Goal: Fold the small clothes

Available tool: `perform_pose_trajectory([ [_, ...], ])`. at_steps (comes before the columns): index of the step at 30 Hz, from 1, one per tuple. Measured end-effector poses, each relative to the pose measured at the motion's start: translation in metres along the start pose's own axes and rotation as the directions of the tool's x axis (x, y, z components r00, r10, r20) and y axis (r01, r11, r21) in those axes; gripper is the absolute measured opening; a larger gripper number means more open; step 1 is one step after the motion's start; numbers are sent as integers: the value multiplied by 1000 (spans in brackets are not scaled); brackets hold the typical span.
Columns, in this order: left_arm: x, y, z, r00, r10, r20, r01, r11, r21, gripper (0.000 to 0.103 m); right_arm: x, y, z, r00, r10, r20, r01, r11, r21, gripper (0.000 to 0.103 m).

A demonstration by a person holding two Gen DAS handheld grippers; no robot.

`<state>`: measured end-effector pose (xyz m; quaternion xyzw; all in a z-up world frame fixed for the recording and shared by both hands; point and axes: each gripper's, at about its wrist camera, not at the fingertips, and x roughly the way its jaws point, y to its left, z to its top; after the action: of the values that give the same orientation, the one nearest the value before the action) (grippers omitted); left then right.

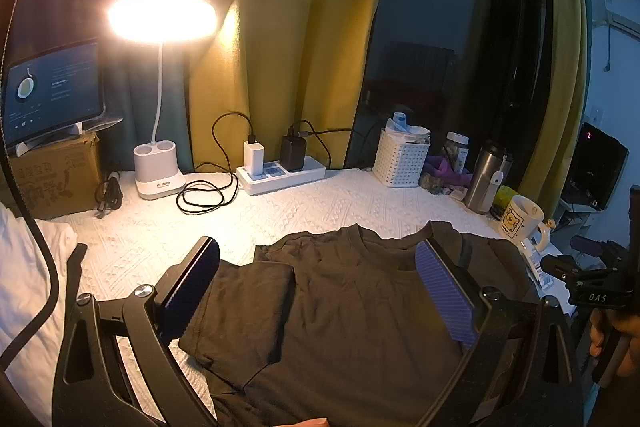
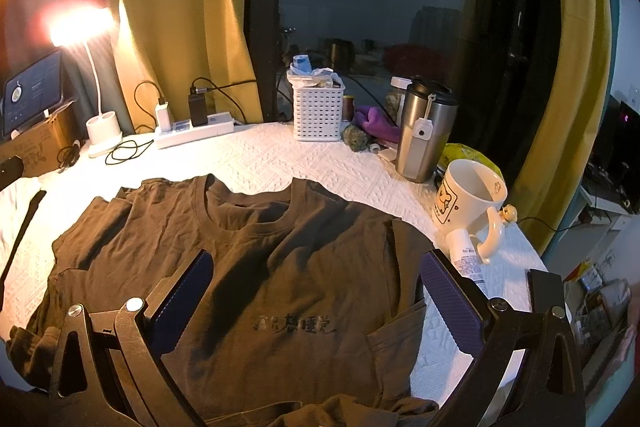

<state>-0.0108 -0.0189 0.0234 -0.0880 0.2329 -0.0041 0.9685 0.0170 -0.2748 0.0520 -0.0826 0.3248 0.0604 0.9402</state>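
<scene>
White quilted tabletop [image 2: 280, 163], dark T-shirt [image 2: 280, 267] flat beneath both grippers' wide, empty jaws.

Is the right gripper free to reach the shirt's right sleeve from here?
Probably yes. The right gripper hangs open over the shirt, and the sleeve lies flat beside it with nothing on top; the mug stands farther back.

Looks like somebody's bedroom or dorm desk at night. The lit desk lamp [image 1: 160, 163] is the anchor: left of it a tablet [image 1: 52, 91] sits on a cardboard box [image 1: 56, 175], right of it a power strip [image 1: 280, 173] with chargers, further right a white basket [image 2: 318, 111], steel tumbler [image 2: 424, 135] and cartoon mug [image 2: 470, 203]. Yellow curtains [image 1: 280, 27] hang behind it.
</scene>
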Motion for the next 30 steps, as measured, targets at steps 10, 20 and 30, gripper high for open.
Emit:
perform_pose_trajectory([
  [10, 3, 3, -1, 1000, 5, -6, -5, 1000, -13, 98, 0, -2, -1, 1000, -2, -2, 2, 1000, 1, 103],
  [20, 16, -2, -5, 998, 25, -51, -24, 1000, 11, 98, 10, -10, -8, 1000, -5, -29, 6, 1000, 15, 103],
  [30, 54, -6, -11, 987, 25, -156, -25, 1000, 4, 98, 51, -54, -19, 993, -54, -104, 62, 995, 82, 103],
])
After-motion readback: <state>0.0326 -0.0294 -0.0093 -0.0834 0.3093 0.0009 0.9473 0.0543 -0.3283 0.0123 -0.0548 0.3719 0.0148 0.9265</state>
